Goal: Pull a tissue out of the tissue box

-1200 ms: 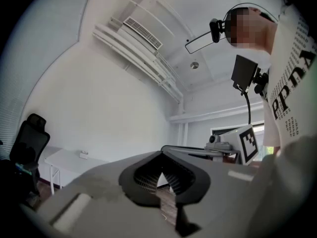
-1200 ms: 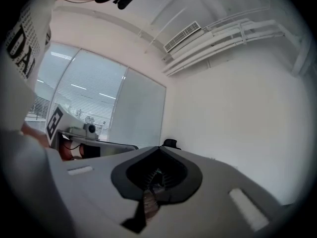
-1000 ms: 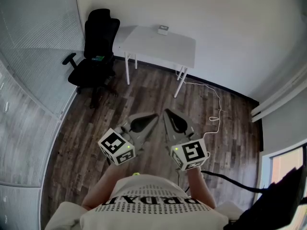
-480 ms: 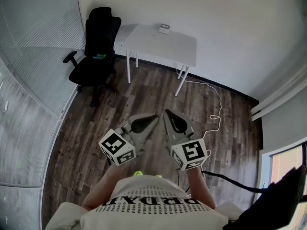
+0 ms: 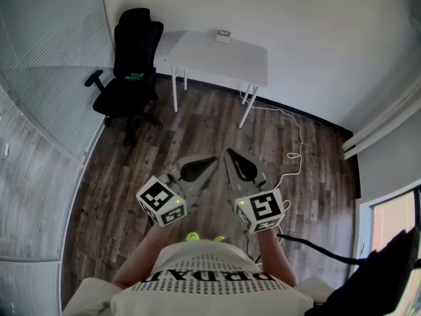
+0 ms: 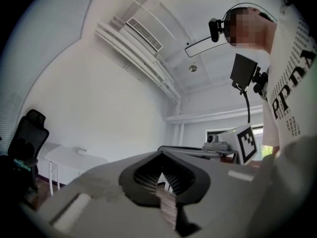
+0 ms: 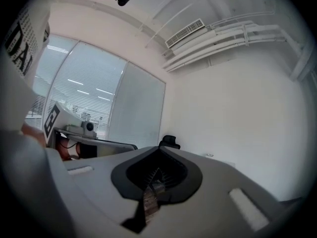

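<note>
Tissue box (image 5: 223, 37) sits far beyond left tongs (image 5: 210, 159) and right tongs (image 5: 227, 153) (both clenched, empty).

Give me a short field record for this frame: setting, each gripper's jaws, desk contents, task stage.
setting: room with wood floor, white desk, black office chair
left gripper: jaws together, nothing between them
right gripper: jaws together, nothing between them
on desk: small white object, too small to identify
task stage: not begun; both grippers held over the floor, apart from the desk

Office: white desk (image 5: 220, 56), black swivel chair (image 5: 133, 54), window blinds (image 5: 46, 38).
</note>
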Available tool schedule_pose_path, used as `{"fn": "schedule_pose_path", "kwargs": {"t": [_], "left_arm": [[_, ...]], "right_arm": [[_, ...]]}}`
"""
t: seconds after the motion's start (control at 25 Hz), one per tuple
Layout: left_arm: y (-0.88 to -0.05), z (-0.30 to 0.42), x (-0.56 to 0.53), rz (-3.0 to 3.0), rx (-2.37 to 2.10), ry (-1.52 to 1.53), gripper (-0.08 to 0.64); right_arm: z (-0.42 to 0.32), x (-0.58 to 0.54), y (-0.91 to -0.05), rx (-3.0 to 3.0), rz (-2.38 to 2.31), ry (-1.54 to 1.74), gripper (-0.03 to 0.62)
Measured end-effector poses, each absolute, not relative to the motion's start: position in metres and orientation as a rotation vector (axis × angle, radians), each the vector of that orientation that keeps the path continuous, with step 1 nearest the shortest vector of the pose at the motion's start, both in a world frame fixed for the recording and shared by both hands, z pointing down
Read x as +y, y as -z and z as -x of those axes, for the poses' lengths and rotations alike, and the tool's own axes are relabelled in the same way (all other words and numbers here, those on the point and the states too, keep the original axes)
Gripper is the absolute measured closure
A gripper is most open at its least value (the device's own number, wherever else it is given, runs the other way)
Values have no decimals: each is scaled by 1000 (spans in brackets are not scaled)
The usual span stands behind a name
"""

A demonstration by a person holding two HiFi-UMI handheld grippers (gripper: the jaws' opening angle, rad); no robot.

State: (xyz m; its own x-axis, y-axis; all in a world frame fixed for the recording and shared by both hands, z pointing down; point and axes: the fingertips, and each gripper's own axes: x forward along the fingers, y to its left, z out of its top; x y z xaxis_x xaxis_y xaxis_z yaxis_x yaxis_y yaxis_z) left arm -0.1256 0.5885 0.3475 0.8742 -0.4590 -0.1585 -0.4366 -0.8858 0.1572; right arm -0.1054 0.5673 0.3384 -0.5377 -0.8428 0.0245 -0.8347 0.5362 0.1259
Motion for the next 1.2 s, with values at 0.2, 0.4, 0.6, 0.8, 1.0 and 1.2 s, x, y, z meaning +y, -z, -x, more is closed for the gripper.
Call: {"fn": "schedule_pose_path", "kwargs": {"t": [0.2,0.4,0.6,0.8,1.0,1.2], "left_arm": [[-351,125,594,-2920,-682,295,569],[-356,125,594,-2897,-694,300,569],[-371,114,584,-2869,-713,261,569],[-368,103,569,-2862,-757,253,569],[-364,88,544,-2859,-797,270,569],[-363,64,521,-2874,-802,273,569]], "right_arm": [[104,571,-344,-2666,-1479,132,584],[102,569,-354,-2658,-1469,91,584],[90,558,-366,-2664,-1446,49,584],[82,539,-369,-2680,-1405,44,584],[67,516,-369,-2687,-1384,60,584],[39,489,-368,-2690,-1387,41,583]]}}
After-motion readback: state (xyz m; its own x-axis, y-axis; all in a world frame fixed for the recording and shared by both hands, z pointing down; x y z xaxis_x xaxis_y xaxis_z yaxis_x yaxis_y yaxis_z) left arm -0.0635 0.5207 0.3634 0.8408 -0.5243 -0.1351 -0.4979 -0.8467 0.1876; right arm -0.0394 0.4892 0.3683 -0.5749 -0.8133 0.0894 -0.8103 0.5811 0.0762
